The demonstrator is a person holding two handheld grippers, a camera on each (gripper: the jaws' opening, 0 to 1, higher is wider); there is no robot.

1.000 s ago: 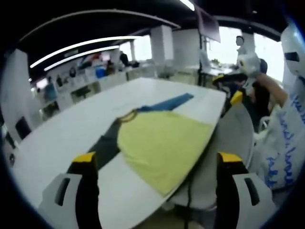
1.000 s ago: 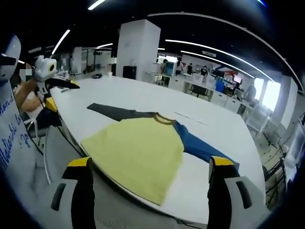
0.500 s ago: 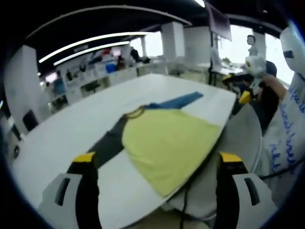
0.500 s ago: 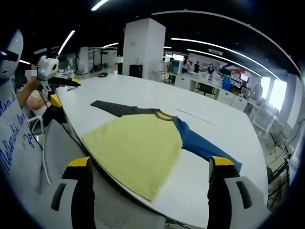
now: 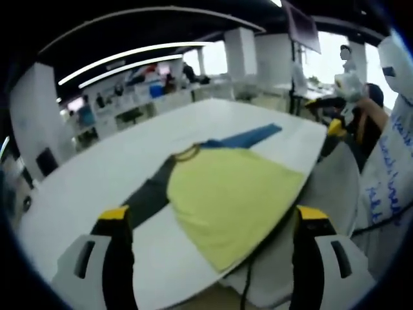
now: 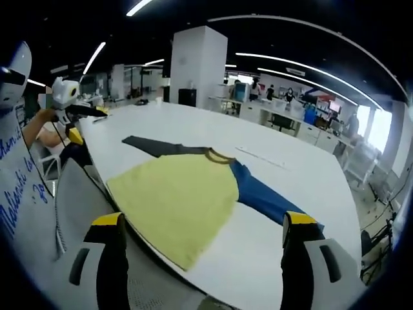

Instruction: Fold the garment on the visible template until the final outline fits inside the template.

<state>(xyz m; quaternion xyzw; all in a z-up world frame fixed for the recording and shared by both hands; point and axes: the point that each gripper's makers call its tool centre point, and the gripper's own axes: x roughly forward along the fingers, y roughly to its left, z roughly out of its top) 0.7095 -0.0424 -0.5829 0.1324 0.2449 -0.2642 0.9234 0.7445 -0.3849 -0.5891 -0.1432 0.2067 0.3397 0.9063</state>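
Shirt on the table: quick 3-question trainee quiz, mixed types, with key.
1. True or false: the left gripper is shut on the shirt.
2. Which sleeve is blue in the right gripper view? A) the one nearer the right gripper's right jaw B) the one toward the far left
3. Fill in: the shirt's hem hangs over the table's ____.

Key: 1 false, both grippers are open and clear of it. 2 A; the other sleeve is dark grey. 3 edge.
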